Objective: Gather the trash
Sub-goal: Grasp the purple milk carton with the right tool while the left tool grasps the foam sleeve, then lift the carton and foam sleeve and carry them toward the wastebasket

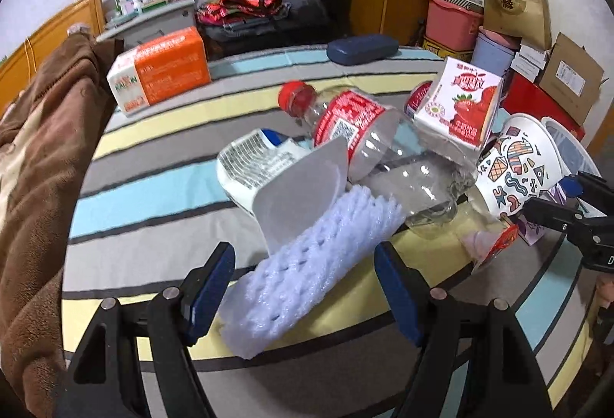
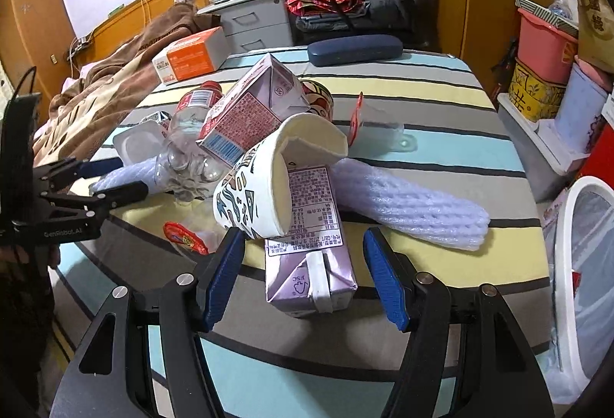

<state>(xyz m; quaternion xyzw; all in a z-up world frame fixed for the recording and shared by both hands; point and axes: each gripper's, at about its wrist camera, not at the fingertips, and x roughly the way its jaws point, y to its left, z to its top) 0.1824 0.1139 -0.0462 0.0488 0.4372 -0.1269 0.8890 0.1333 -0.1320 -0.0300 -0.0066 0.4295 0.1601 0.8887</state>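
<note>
A heap of trash lies on the striped cloth (image 1: 161, 195). In the left wrist view, a white foam net sleeve (image 1: 307, 272) lies between the blue pads of my open left gripper (image 1: 305, 287); the pads stand just off it. Behind it are a white tub (image 1: 249, 164), a clear bottle with a red cap (image 1: 345, 126), a strawberry carton (image 1: 456, 107) and a patterned paper cup (image 1: 514, 164). In the right wrist view, my open right gripper (image 2: 303, 278) straddles a purple carton (image 2: 311, 264) that sticks out of the tipped cup (image 2: 261, 187). The pads do not press on it.
A white bin with a liner (image 2: 583, 264) stands off the right edge. A second foam sleeve (image 2: 414, 203) lies right of the cup. An orange box (image 1: 161, 72), a blue case (image 1: 362, 47) and a brown blanket (image 1: 38, 168) sit at the back and left. Boxes crowd the right wall.
</note>
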